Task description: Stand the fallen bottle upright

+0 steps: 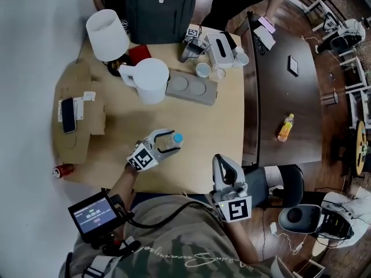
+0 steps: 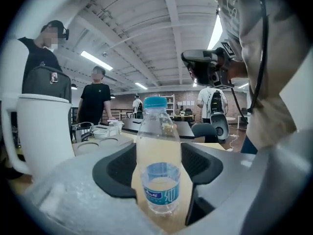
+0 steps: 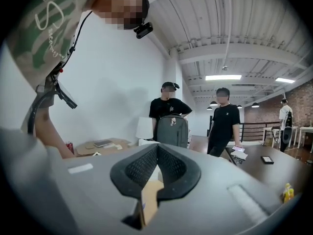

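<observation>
A clear plastic bottle [image 1: 173, 138] with a blue cap and blue label stands upright on the light wooden table [image 1: 226, 126], near its front edge. My left gripper [image 1: 167, 142] is shut on the bottle. In the left gripper view the bottle [image 2: 157, 151] fills the gap between the two dark pads [image 2: 115, 173], which press on both its sides. It holds a pale liquid. My right gripper [image 1: 222, 162] hovers off the table's front edge, to the right of the bottle. It is shut with nothing in it, and its fingertips meet in the right gripper view [image 3: 157, 148].
A white jug [image 1: 149, 80], a grey tray [image 1: 192, 87], a white lamp shade [image 1: 106, 33], cups and a tissue box [image 1: 220, 48] crowd the table's far half. A phone [image 1: 68, 114] lies on cardboard at left. An orange bottle [image 1: 285, 127] stands on the dark table at right. People stand behind.
</observation>
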Demonstrator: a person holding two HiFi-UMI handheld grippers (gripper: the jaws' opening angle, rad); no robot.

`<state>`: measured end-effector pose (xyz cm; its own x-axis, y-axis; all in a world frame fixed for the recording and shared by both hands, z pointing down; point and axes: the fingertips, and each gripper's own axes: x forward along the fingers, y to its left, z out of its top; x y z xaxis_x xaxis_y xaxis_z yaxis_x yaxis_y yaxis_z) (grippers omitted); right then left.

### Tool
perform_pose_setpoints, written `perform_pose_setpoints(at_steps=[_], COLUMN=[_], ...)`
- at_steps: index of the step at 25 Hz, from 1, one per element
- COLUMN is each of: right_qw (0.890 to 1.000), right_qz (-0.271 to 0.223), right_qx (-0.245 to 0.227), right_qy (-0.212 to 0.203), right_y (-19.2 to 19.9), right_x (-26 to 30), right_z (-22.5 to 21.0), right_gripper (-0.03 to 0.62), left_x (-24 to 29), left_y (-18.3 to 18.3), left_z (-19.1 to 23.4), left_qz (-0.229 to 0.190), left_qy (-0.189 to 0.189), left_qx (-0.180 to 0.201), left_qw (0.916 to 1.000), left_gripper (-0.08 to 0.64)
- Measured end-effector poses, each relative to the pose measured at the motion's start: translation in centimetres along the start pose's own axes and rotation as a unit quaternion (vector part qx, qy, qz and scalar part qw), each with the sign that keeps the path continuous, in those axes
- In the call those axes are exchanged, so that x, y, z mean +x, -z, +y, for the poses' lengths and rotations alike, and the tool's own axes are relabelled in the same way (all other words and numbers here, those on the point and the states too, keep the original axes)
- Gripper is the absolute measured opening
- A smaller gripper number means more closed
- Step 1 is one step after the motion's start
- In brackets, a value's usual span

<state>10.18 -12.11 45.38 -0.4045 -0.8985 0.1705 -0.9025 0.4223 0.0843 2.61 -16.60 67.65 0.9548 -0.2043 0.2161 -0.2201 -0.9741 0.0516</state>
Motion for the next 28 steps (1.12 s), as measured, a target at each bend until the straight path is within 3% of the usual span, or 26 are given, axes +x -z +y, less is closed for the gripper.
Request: perform_pose_setpoints(at_steps=[3,7,10,18,23,24,25,26,28], right_qw=[1.0,1.0,1.0,1.0,0.999,0.999,0.999,0.999,0.999], right_qz=[0.004,0.004,0.004,-0.004,-0.012,-0.01,-0.007,-0.004,0.002], right_qx=[0.001,0.007,0.013,-0.003,-0.01,-0.011,-0.011,-0.012,-0.012], right_qy=[-0.005,-0.01,-0.008,0.012,0.031,0.035,0.039,0.043,0.05], right_y=[0.0,-0.4,-0.5,-1.4,-2.2,-2.2,-2.1,-2.0,-1.5], right_x=[0.3,0.8,0.7,-0.2,-1.0,-1.2,-1.3,-1.5,-1.7], right_z=[1.5,3.1,3.6,3.7,3.9,4.0,4.3,4.5,5.2], right_gripper=[0.002,0.002,0.002,0.002,0.002,0.002,0.002,0.002,0.002], left_x=[-1.1,-0.8,-1.0,-3.9,-10.2,-11.9,-13.7,-15.4,-17.9], left_y=[0.4,0.7,0.2,-2.9,-9.4,-11.2,-13.0,-14.7,-17.3], left_z=[-0.5,-1.5,-2.0,-1.4,-1.8,-1.6,-1.0,-0.5,-0.3], left_qz=[-0.004,0.02,0.015,-0.023,-0.093,-0.117,-0.14,-0.159,-0.184], left_qy=[0.0,0.037,0.054,0.025,-0.005,-0.024,-0.054,-0.085,-0.115], left_qx=[-0.007,-0.001,0.001,0.015,-0.009,-0.017,-0.027,-0.039,-0.048], left_qw=[1.0,0.9991,0.9984,0.9993,0.9956,0.9927,0.9883,0.9828,0.975], left_gripper=[0.295,0.296,0.298,0.298,0.293,0.274,0.187,-0.003,0.001])
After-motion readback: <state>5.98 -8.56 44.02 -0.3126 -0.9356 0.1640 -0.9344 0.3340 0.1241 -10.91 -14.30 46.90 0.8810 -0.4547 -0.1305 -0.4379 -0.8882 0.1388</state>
